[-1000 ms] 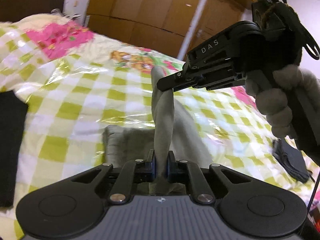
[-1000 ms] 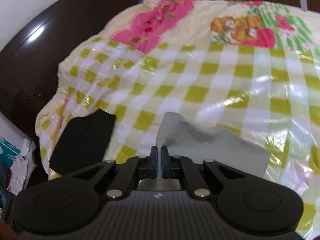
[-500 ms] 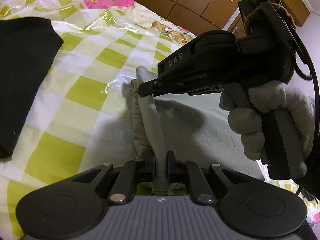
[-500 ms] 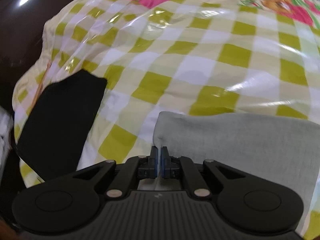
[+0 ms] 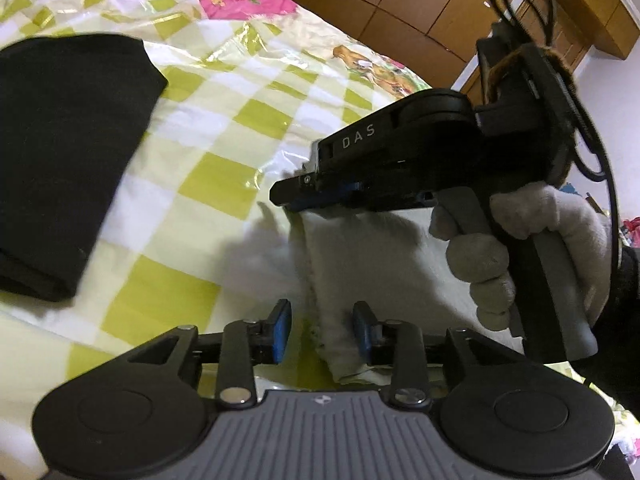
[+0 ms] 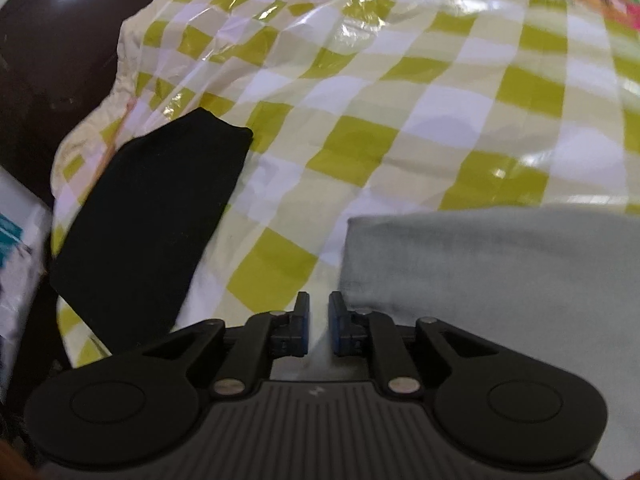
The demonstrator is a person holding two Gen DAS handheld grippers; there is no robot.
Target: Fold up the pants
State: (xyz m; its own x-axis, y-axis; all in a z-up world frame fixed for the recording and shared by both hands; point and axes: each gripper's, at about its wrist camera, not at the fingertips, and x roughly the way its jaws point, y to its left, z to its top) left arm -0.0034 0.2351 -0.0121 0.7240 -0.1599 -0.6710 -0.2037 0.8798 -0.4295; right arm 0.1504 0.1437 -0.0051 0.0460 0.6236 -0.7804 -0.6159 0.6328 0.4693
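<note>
The grey pants lie folded flat on the checked bedspread. Their left edge runs between the blue pads of my left gripper, which is open around that edge without pinching it. In the right wrist view the pants lie to the right of my right gripper, which is slightly open and empty, just off their near left corner. In the left wrist view the right gripper hovers at the pants' far left corner, held by a gloved hand.
A folded black garment lies to the left on the bedspread; it also shows in the right wrist view. Wooden wardrobe doors stand beyond the bed. The bed's left edge drops to a dark floor.
Both grippers lowered the pants' edge onto the bed and opened, letting the cloth go. The pants now lie flat instead of hanging from the jaws.
</note>
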